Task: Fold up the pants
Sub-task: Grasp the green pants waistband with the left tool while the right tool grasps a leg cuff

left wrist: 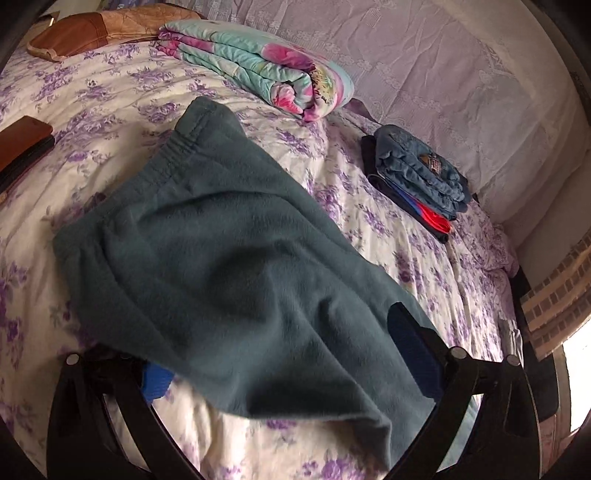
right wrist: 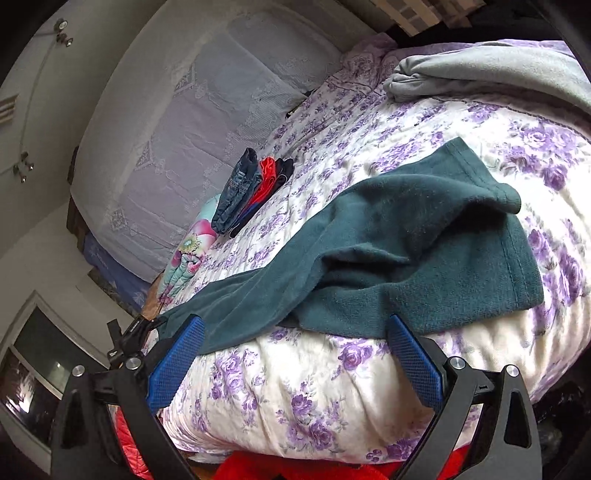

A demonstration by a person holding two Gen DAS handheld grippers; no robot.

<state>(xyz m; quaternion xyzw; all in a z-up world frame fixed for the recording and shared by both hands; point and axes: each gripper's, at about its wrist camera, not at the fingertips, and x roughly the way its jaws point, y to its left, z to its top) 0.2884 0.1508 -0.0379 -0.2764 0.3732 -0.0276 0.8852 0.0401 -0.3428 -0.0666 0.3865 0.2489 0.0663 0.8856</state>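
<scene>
Dark teal fleece pants (left wrist: 221,240) lie on a bed with a purple-flowered cover (left wrist: 110,92). In the left wrist view the waistband is at the far end and the cloth drapes over and between my left gripper (left wrist: 288,373), whose fingers stand wide apart. In the right wrist view the pants (right wrist: 388,251) lie crumpled, leg hems toward the right. My right gripper (right wrist: 295,365) is open and empty at the bed's near edge, its blue pads (right wrist: 177,362) just short of the cloth.
A stack of folded clothes with jeans on top (left wrist: 417,177) lies near the headboard (left wrist: 424,74). A rolled flowered quilt (left wrist: 258,66), a brown pillow (left wrist: 92,29), a grey garment (right wrist: 480,74) and a dark case (left wrist: 22,144) also lie on the bed.
</scene>
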